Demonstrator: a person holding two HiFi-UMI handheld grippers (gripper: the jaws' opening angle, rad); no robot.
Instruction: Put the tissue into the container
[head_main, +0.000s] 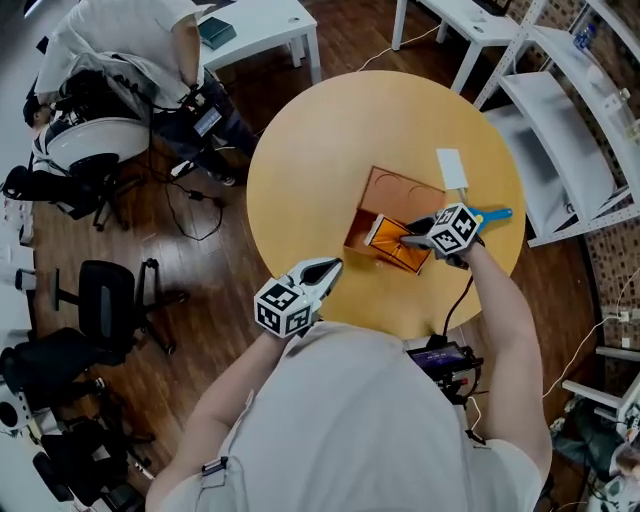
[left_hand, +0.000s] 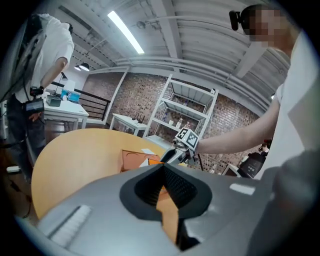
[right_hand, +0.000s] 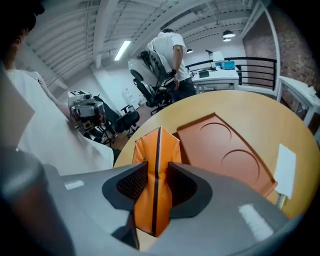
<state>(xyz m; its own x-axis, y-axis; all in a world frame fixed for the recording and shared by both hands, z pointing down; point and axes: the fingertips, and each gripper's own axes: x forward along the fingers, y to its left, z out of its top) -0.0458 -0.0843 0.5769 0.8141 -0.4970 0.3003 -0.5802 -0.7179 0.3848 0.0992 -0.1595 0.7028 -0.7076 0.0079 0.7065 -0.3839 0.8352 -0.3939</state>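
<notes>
On the round wooden table (head_main: 300, 150) a brown container (head_main: 356, 228) lies open, its lid (head_main: 400, 190) folded back and showing two round dents (right_hand: 225, 150). My right gripper (head_main: 412, 238) is shut on an orange tissue pack (right_hand: 154, 150), holding it upright between the pads. In the head view the tissue pack (head_main: 388, 236) sits over the container's open body. The left gripper (head_main: 330, 268) hovers at the table's near edge, apart from the container, fingertips together and nothing in them. From the left gripper view the container (left_hand: 132, 159) and the right gripper (left_hand: 175, 154) lie ahead.
A white card (head_main: 452, 168) lies on the table beyond the lid, also visible as a white card (right_hand: 286, 167) in the right gripper view. White shelving (head_main: 560, 110) stands to the right. A person (head_main: 130, 40) and office chairs (head_main: 110, 300) are off to the left.
</notes>
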